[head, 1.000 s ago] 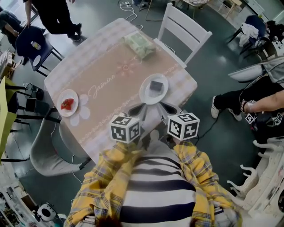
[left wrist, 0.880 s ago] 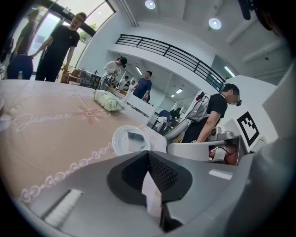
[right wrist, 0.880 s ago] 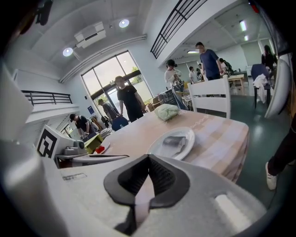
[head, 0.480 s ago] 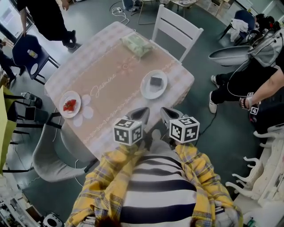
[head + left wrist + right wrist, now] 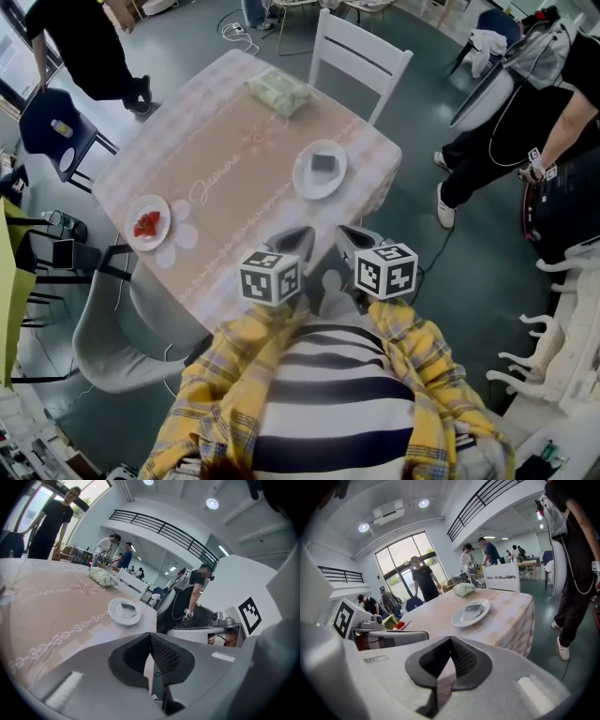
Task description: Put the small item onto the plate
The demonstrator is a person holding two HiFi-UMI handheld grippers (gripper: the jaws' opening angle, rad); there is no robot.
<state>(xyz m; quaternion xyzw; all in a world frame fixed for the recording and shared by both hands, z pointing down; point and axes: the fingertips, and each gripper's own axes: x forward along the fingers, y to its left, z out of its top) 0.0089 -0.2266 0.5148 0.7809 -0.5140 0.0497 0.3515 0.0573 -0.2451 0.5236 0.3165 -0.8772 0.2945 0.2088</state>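
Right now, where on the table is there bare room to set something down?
Bare: the tablecloth's middle, between the red-food plate, the green bundle and the plate with the dark item. Crowded: the near edge, by the left gripper and right gripper.

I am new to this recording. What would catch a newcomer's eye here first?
The cubes with square markers stand out, on the left tool and right tool, both shut and empty at the near edge of the table. Beyond them a white plate holds a dark small item; a second plate with red food sits far left.
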